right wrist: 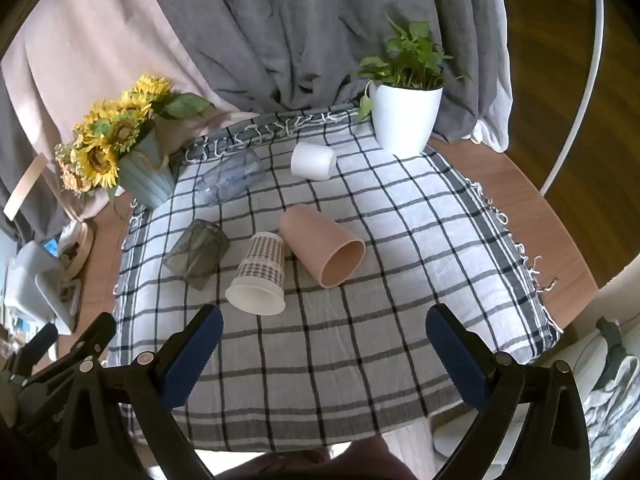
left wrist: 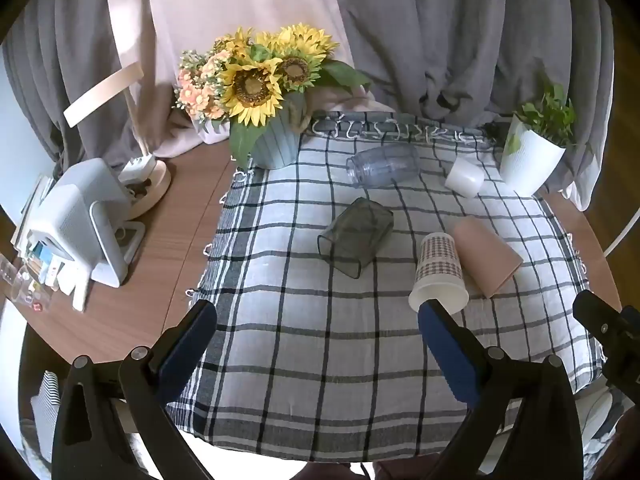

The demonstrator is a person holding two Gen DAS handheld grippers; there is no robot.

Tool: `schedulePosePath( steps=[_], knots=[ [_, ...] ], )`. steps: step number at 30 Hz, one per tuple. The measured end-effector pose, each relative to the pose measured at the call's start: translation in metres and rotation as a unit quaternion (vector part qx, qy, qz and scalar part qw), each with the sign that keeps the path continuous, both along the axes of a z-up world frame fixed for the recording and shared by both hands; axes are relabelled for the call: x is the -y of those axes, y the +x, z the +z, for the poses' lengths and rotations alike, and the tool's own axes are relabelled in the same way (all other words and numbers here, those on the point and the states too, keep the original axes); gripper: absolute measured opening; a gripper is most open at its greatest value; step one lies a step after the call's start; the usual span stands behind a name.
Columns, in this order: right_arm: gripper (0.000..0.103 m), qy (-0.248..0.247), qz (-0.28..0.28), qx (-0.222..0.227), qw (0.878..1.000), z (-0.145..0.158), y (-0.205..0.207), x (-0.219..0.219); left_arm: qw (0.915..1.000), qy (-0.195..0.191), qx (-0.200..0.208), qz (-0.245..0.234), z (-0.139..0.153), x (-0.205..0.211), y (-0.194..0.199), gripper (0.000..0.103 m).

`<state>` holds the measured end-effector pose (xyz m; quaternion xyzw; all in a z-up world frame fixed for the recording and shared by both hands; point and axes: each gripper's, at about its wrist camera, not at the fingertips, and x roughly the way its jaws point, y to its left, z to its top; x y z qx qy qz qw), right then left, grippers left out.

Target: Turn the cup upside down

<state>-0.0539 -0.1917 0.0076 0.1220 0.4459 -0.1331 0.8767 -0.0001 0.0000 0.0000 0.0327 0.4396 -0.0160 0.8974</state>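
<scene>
Both tools, left (left wrist: pixel 318 320) and right (right wrist: pixel 324 324), hung wide, empty, over cloth (right wrist: pixel 360 344) on bench. Paper cup (right wrist: pixel 260 276) lay on its side just ahead, touching pink cup (right wrist: pixel 320 248); none flipped yet.

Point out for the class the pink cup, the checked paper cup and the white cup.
pink cup (right wrist: pixel 316 240): right wrist view, on its side wall.
checked paper cup (right wrist: pixel 262 266): right wrist view, on its patterned side.
white cup (right wrist: pixel 312 162): right wrist view, on its side.
</scene>
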Motion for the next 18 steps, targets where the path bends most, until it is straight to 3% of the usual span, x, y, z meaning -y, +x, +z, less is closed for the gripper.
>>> schedulePosePath(
  steps=[18],
  knots=[
    [0.102, 0.006, 0.001, -0.002, 1.000, -0.0016, 0.0045, -0.0011, 1.0000, 0.001, -0.003, 0.000, -0.0033, -0.0004, 0.0006, 0.103]
  ],
)
